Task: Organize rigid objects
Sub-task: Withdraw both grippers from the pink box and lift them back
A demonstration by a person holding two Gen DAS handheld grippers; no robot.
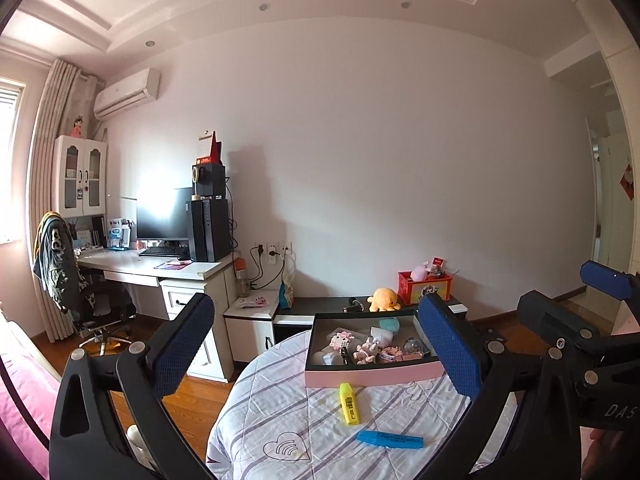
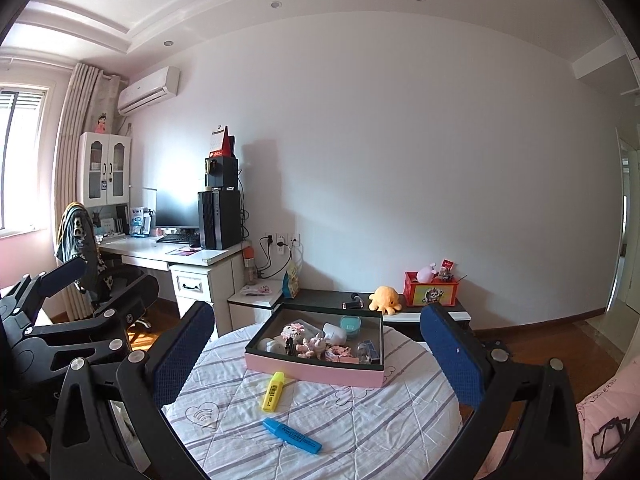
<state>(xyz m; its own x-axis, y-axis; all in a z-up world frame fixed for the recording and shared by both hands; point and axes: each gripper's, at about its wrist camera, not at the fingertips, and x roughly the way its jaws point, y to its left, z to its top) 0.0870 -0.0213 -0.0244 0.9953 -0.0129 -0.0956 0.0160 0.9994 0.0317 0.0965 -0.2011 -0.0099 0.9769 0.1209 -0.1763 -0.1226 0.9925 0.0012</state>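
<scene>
A yellow highlighter [image 1: 348, 404] [image 2: 273, 391] and a blue highlighter [image 1: 389, 439] [image 2: 292, 435] lie on a round table with a striped cloth [image 1: 280, 408] [image 2: 380, 432]. Behind them stands a pink box [image 1: 372, 376] [image 2: 312, 370] holding several small toys. My left gripper [image 1: 320, 344] is open and empty, held above the near table edge; it also shows at the left of the right wrist view [image 2: 88, 284]. My right gripper [image 2: 320, 344] is open and empty, and shows at the right of the left wrist view [image 1: 568, 292].
A low black cabinet [image 2: 320, 300] behind the table holds an orange plush [image 2: 385, 298] and a red box [image 2: 430, 292]. A desk [image 2: 168, 256] with a monitor and computer tower stands at the left, with an office chair [image 2: 100, 276]. Wooden floor lies around the table.
</scene>
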